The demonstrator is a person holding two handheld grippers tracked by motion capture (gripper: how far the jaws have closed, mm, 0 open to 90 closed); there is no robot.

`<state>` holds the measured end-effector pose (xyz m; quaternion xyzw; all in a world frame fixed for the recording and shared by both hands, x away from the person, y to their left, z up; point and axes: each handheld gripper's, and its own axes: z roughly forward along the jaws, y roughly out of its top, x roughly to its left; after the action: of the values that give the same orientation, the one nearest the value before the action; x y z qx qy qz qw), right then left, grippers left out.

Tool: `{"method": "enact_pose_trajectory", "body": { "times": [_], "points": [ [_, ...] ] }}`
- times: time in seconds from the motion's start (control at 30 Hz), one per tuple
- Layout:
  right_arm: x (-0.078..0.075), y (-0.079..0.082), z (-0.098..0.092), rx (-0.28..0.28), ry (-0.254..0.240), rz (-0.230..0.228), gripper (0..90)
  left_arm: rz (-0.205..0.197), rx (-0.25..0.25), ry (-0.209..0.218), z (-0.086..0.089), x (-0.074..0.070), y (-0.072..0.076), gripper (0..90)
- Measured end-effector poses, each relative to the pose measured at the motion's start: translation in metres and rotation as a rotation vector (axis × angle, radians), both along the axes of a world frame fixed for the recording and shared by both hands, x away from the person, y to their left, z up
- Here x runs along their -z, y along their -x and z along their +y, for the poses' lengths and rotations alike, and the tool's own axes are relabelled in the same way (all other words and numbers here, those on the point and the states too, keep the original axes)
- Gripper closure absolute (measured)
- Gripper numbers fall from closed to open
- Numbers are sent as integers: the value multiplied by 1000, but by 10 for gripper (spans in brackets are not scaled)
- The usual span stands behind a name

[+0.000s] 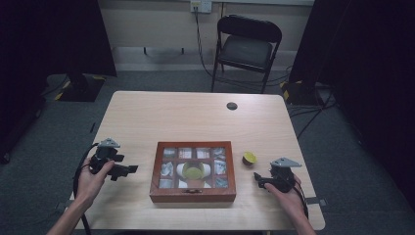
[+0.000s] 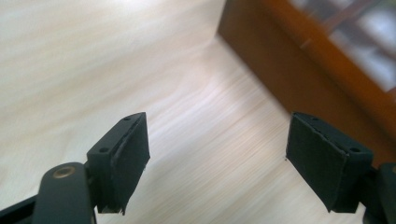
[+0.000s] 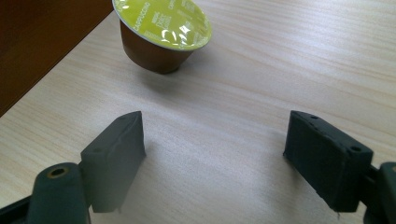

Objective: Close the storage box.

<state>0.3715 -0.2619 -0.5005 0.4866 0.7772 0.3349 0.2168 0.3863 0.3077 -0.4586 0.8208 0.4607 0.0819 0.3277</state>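
Two grippers are in hand at the table (image 1: pixel 147 110), one on each side of a wooden box (image 1: pixel 193 172). The right gripper (image 1: pixel 258 178) lies near the table's right front, its jaws standing well apart with bare tabletop between them and nothing held. One coffee capsule (image 1: pixel 249 158) (brown cup, yellow-green foil lid) stands on the table just beyond and slightly left of those jaws, apart from them, and close beside the box's right wall without touching it. In the right gripper view the capsule (image 3: pixel 161 35) sits tilted ahead of the left jaw, outside the gap.

The left gripper (image 1: pixel 128 170) points toward the box's left wall, near it but not in contact. Its jaws are spread wide and empty; the left gripper view shows bare wood grain between the pads (image 2: pixel 133 158), with the box (image 2: pixel 289 79) ahead to the right.

Count: one box with a glazed, gridded lid, closed; one capsule on the table; a second yellow-green round item (image 1: pixel 194 172) seen through the lid, its kind not certain; one dark round spot (image 1: pixel 232 105) near the far edge; one folding chair (image 1: pixel 247 49) beyond the table.

Open room: the far half of the table is bare, and a strip is open on either side of the box. The box sits close to the near edge.
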Motion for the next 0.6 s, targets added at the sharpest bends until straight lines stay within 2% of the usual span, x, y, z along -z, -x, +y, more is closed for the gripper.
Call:
{"method": "enact_pose_trajectory", "body": {
  "times": [0.1, 0.17, 0.27, 0.3, 0.33, 0.37, 0.4, 0.43, 0.5, 0.57, 0.6],
  "points": [
    [0, 0, 0, 2, 0, 0, 192, -6, -43, -38, 8, 11, -1, 216],
    [0, 0, 0, 2, -1, 0, 192, -1, -79, -29, 14, 17, -1, 217],
    [0, 0, 0, 2, -1, 0, 192, 1, -80, -73, 16, 24, 1, 216],
    [0, 0, 0, 2, -1, 0, 192, -6, -91, -73, 16, 26, 1, 216],
    [0, 0, 0, 2, -1, 0, 192, -29, -97, -48, 17, 30, 3, 215],
    [0, 0, 0, 2, -1, 0, 192, -42, -88, -45, 18, 34, 3, 211],
    [0, 0, 0, 2, -1, 0, 192, -66, -92, -71, 17, 37, 4, 171],
    [0, 0, 0, 2, -1, 0, 192, -95, -114, -74, 17, 39, 4, 151],
    [0, 0, 0, 2, 0, 0, 192, -154, -121, -72, 17, 45, 6, 148],
    [0, 0, 0, 2, 0, 0, 192, -199, -116, -45, 18, 50, 8, 101],
    [0, 0, 0, 3, 0, 0, 192, -196, -118, -45, 18, 50, 9, 91]
  ]
}}
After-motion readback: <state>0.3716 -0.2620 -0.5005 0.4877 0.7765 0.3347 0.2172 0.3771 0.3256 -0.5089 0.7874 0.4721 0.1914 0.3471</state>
